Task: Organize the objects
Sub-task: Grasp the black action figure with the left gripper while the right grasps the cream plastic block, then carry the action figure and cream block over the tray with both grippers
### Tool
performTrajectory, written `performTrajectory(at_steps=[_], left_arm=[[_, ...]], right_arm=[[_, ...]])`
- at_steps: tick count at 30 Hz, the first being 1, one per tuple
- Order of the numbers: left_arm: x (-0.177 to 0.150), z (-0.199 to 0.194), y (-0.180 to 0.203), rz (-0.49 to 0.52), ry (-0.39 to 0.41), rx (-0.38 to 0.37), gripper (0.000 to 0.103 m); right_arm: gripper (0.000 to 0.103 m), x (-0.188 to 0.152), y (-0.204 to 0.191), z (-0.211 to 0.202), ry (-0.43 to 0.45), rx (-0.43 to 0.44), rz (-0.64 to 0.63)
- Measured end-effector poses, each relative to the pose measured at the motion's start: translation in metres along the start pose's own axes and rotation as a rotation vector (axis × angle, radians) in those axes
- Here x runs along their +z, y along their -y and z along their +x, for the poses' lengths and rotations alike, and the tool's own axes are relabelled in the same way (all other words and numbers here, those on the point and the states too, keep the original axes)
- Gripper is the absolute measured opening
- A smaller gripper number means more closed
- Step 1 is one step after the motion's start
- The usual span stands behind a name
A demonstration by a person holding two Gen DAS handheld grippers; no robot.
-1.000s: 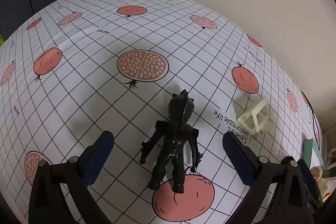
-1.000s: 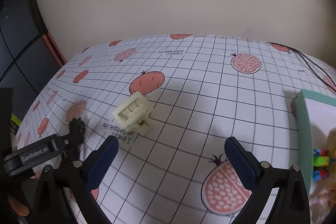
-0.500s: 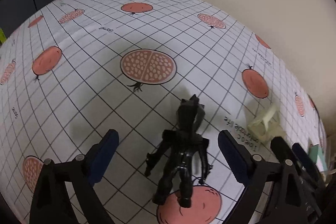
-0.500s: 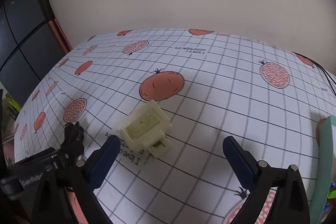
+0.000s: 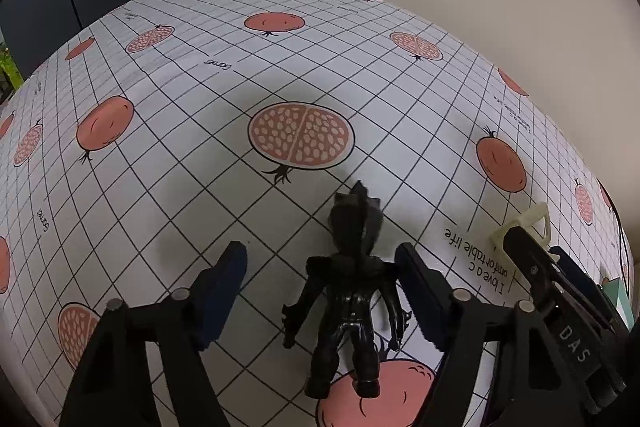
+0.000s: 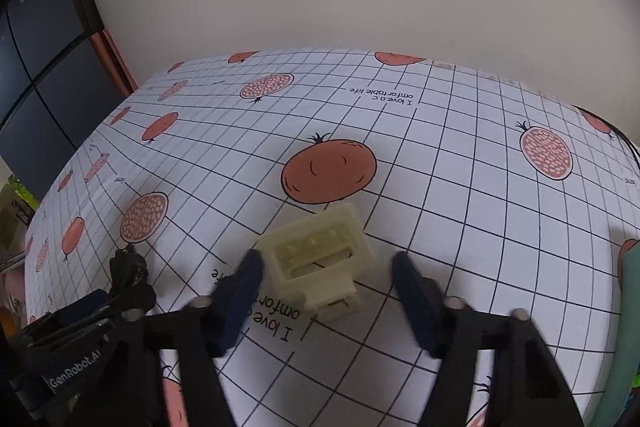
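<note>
both grippers' jaws closing, tilted down: left gripper (image 5: 322,291) astride figure (image 5: 352,291), right gripper (image 6: 326,295) astride block (image 6: 320,259).

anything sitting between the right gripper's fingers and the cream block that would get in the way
Nothing visible does. The cream block lies on the tablecloth between the closing fingers of the right gripper, not yet pressed.

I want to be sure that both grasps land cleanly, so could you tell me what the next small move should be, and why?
Probably just finish closing both. The left gripper straddles the black figurine, and the right gripper straddles the cream block. Both sets of jaws are closing, with gaps left beside each toy, so neither seems gripped yet, and lifting now could leave them on the tablecloth.
</note>
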State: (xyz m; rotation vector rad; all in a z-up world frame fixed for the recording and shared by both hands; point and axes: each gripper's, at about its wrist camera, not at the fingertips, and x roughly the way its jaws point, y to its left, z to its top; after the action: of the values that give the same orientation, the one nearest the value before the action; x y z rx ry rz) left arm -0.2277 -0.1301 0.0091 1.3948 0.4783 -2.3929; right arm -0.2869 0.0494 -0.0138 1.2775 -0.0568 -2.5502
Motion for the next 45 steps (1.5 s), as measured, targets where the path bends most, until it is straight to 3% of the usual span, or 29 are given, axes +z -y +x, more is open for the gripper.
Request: performTrajectory(at_steps=[4, 9, 24, 38, 45], left_arm=[[0.0, 0.0, 0.0, 0.013, 0.006, 0.02, 0.068], [0.0, 0.0, -0.001, 0.029, 0.02, 0.05, 0.044], [-0.012, -0.013, 0.007, 0.029, -0.016, -0.021, 0.042], [-0.04, -0.068, 0.05, 0.099, 0.007, -0.099, 0.042], [-0.069, -0.092, 0.075, 0.141, 0.003, -0.154, 0.042]], right_arm=[[0.057, -0.001, 0.002, -0.002, -0.005, 0.004, 0.009], [0.057, -0.005, 0.009, -0.01, -0.012, -0.01, 0.019], [0.057, -0.049, 0.041, -0.094, 0.003, -0.082, 0.04], [0.057, -0.075, 0.081, -0.185, 0.075, -0.139, 0.078], [0.057, -0.082, 0.094, -0.213, 0.109, -0.139, 0.091]])
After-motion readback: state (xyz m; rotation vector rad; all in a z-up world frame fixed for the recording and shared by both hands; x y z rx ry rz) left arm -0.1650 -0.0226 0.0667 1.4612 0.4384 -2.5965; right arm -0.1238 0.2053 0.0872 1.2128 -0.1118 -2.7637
